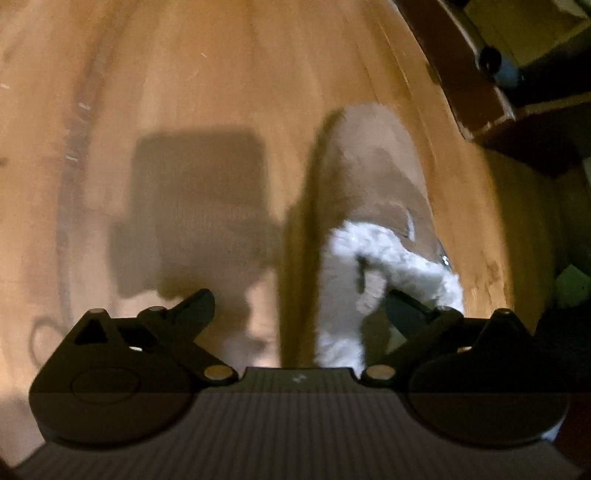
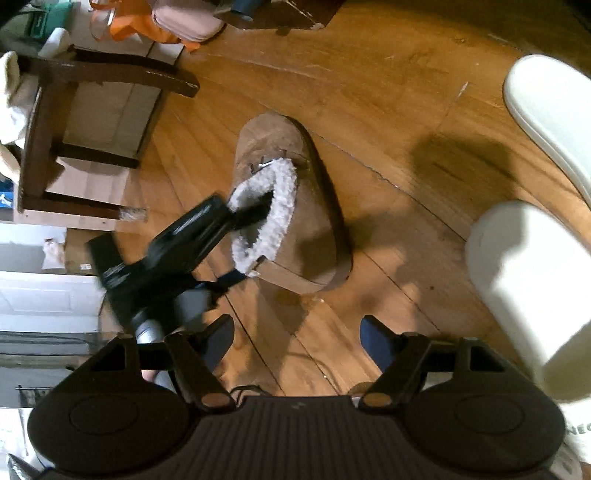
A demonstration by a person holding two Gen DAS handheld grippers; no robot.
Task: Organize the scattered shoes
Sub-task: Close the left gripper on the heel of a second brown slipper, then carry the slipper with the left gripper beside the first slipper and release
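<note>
A brown suede slipper [image 2: 314,206] with white fleece lining lies on the wooden floor, toe pointing away. My left gripper [image 2: 245,243] reaches it from the left: one finger sits inside the fleece opening, the other outside by the heel. In the left wrist view the slipper [image 1: 369,166] fills the right half. There the left gripper [image 1: 299,302] stands open, its right finger in the fleece and its left finger over bare floor. My right gripper [image 2: 297,332] hovers open above the floor, nearer than the slipper, with nothing between its fingers. Two white shoes [image 2: 546,110] [image 2: 517,288] lie on the right.
A dark wooden stool frame [image 2: 48,129] stands on cardboard at the left, with an orange bag [image 2: 129,26] and other clutter behind it. White panels [image 2: 37,295] line the left edge. Dark wooden furniture [image 1: 480,74] sits at the upper right of the left wrist view.
</note>
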